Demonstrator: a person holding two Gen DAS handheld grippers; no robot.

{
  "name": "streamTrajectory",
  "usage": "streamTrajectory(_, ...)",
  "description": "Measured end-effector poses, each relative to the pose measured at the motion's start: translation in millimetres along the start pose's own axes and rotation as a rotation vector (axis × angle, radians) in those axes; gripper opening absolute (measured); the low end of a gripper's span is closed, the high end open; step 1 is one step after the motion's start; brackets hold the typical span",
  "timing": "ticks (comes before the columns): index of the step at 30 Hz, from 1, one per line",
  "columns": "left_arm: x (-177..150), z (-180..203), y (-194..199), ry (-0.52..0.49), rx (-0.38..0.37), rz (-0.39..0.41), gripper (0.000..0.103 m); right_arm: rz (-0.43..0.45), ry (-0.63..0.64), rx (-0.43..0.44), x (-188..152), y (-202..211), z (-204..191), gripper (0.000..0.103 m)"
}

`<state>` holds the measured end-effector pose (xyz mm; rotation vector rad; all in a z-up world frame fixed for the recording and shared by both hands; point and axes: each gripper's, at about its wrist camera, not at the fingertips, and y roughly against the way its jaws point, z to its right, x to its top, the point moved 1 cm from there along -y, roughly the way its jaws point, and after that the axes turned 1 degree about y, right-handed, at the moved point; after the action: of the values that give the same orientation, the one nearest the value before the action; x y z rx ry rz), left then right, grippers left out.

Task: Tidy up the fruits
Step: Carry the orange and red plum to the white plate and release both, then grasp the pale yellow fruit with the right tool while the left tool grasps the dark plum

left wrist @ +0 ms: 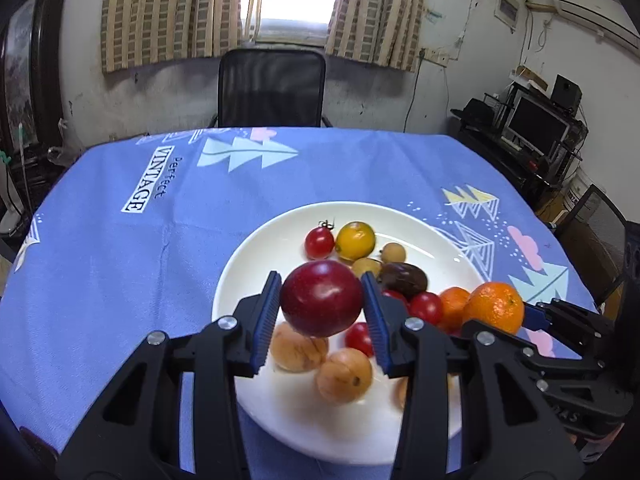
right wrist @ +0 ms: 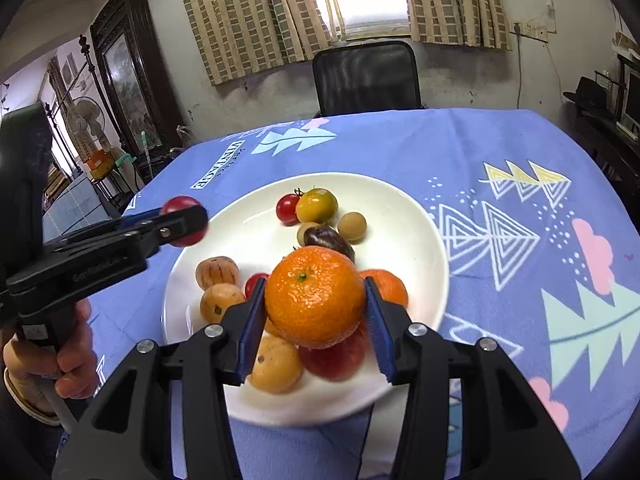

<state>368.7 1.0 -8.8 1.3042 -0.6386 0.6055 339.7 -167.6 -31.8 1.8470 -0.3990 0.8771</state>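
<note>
While both fruits hang above the plate, the left claw pinches a dark red plum and the right claw pinches a mandarin, each lifted clear, likely for sorting apart.

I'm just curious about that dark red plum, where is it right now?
The plum is clamped in the left gripper, held above the near-left part of the white plate, over the tan fruits.
</note>
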Motion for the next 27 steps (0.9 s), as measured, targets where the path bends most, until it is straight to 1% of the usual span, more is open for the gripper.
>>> streamTrajectory(4, 3, -6, -18, 0.017, -0.016, -0.031, 0.042, 0.000, 0.009, 0.019, 4, -8, -3, 0.048)
streamTrajectory(5, 4, -6, -18, 0.023, -0.019, -0.027, 0.046, 0.004, 0.005, 0.026, 5, -7, -3, 0.050)
streamTrajectory(6, 4, -7, -16, 0.030, -0.022, -0.018, 0.057, 0.006, 0.001, 0.036, 5, -5, -3, 0.052)
streamTrajectory(7, 4, -6, -12, 0.032, -0.020, -0.002, 0.062, 0.011, -0.003, 0.052, 6, -1, -3, 0.052)
streamTrajectory(8, 4, -5, -6, 0.028, -0.016, 0.014, 0.064, 0.022, -0.007, 0.059, 7, 4, -3, 0.052)
streamTrajectory(10, 5, -2, 5, 0.013, -0.026, 0.023, 0.065, 0.046, -0.007, 0.059, 8, 18, -4, 0.052)
streamTrajectory(11, 4, -1, 14, 0.008, -0.030, 0.029, 0.070, 0.058, -0.009, 0.064, 7, 27, -5, 0.052)
streamTrajectory(12, 0, 1, 27, 0.004, -0.029, 0.042, 0.078, 0.072, -0.013, 0.076, 4, 39, -6, 0.053)
streamTrajectory(14, -8, 4, 49, -0.010, -0.027, 0.068, 0.086, 0.080, -0.019, 0.098, -4, 56, -6, 0.054)
streamTrajectory(17, -26, 9, 83, -0.041, -0.036, 0.094, 0.088, 0.071, 0.006, 0.129, -29, 83, -14, 0.057)
streamTrajectory(18, -34, 11, 96, -0.052, -0.032, 0.098, 0.094, 0.060, 0.026, 0.130, -39, 91, -17, 0.057)
streamTrajectory(20, -52, 14, 116, -0.064, -0.019, 0.110, 0.097, 0.036, 0.055, 0.143, -58, 104, -23, 0.057)
streamTrajectory(22, -73, 18, 135, -0.078, -0.023, 0.117, 0.097, 0.006, 0.089, 0.160, -80, 115, -30, 0.057)
streamTrajectory(24, -91, 19, 146, -0.070, -0.033, 0.122, 0.098, -0.024, 0.130, 0.171, -103, 121, -39, 0.057)
streamTrajectory(27, -120, 18, 155, -0.042, -0.062, 0.112, 0.098, -0.032, 0.206, 0.164, -126, 124, -51, 0.057)
